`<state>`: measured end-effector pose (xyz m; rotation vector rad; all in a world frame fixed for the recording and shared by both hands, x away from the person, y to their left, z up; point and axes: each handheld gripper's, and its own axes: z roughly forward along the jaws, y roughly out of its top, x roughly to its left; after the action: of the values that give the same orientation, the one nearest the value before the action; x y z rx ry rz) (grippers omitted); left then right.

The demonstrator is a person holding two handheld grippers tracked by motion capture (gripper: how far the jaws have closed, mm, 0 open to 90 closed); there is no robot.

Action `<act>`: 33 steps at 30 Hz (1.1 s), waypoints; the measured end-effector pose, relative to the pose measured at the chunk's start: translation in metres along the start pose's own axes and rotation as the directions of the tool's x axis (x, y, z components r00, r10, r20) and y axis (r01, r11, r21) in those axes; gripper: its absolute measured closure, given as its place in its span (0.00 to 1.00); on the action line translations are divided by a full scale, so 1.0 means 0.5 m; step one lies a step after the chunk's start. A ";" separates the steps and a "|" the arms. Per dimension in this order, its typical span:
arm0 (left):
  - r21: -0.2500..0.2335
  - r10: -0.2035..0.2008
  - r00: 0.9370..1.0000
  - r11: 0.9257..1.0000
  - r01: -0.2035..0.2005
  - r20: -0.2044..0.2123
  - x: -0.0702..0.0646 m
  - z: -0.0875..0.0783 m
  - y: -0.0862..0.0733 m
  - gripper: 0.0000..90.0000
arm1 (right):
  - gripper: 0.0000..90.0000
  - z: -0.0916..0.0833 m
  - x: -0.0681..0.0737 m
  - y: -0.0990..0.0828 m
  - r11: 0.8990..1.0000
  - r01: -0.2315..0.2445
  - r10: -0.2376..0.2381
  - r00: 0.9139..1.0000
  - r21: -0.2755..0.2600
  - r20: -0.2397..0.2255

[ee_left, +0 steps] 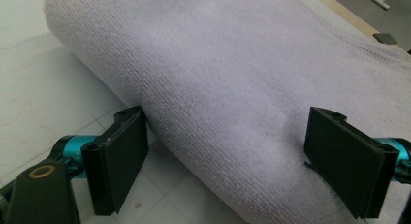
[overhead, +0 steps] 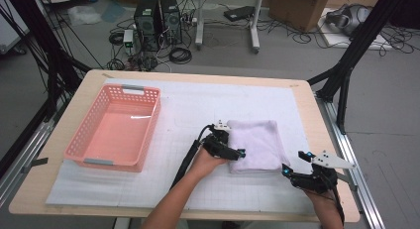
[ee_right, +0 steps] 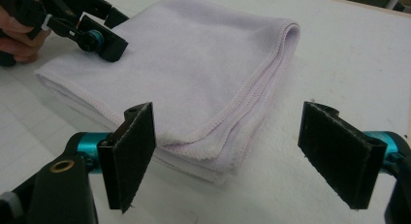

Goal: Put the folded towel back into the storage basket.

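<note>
Folded towel (overhead: 255,144) on the tabletop (overhead: 188,110) looks soft, light, floppy. Both tongs, left (overhead: 236,152) and right (overhead: 292,164), gape open; best pinched through all layers at the folded edge.

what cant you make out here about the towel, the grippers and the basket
- Folded towel: how many layers it has. The high view is too small, and in the right gripper view the stacked edges merge.
- Left hand-held gripper: whether a jaw touches the towel; the high view is too coarse, and its own view cuts the towel off at the edges.
- Pink basket: its near wall's inner face, hidden by its rim in the high view.
- Right hand-held gripper: its jaws are too small there.
</note>
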<state>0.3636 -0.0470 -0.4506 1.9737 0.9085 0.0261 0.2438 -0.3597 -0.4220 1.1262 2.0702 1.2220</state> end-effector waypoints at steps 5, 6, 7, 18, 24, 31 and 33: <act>0.013 0.034 0.999 0.999 -0.034 -0.018 -0.002 -0.002 0.000 0.25 | 0.22 0.001 0.001 0.001 1.000 0.002 -0.002 1.000 -0.001 0.001; 0.013 0.034 0.999 0.999 -0.033 -0.021 -0.003 -0.001 0.000 0.28 | 0.22 0.001 0.002 0.001 1.000 0.002 -0.002 1.000 0.000 0.001; 0.018 0.047 0.998 0.999 -0.047 -0.029 -0.004 -0.002 0.000 0.30 | 0.22 0.002 0.002 0.001 1.000 0.002 -0.002 1.000 0.001 -0.001; 0.010 -0.036 0.998 0.999 0.036 0.051 0.002 0.001 -0.002 0.69 | 0.22 0.002 0.001 0.000 1.000 -0.005 0.005 1.000 0.001 -0.002; -0.027 -0.149 0.987 0.988 0.150 0.052 0.018 0.000 0.000 0.48 | 0.22 0.000 -0.001 -0.001 1.000 -0.004 0.004 1.000 -0.002 -0.001; -0.048 -0.126 0.992 0.991 0.126 0.003 0.015 0.004 0.000 0.48 | 0.22 -0.001 -0.004 -0.002 1.000 -0.010 0.010 1.000 -0.001 0.000; -0.042 -0.121 0.992 0.992 0.122 0.027 0.015 0.006 -0.001 0.60 | 0.22 0.001 -0.003 -0.002 1.000 -0.010 0.010 1.000 0.000 -0.001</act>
<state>0.3700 -0.0443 -0.4550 1.8716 1.0032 -0.0476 0.2444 -0.3611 -0.4233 1.1374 2.0671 1.2275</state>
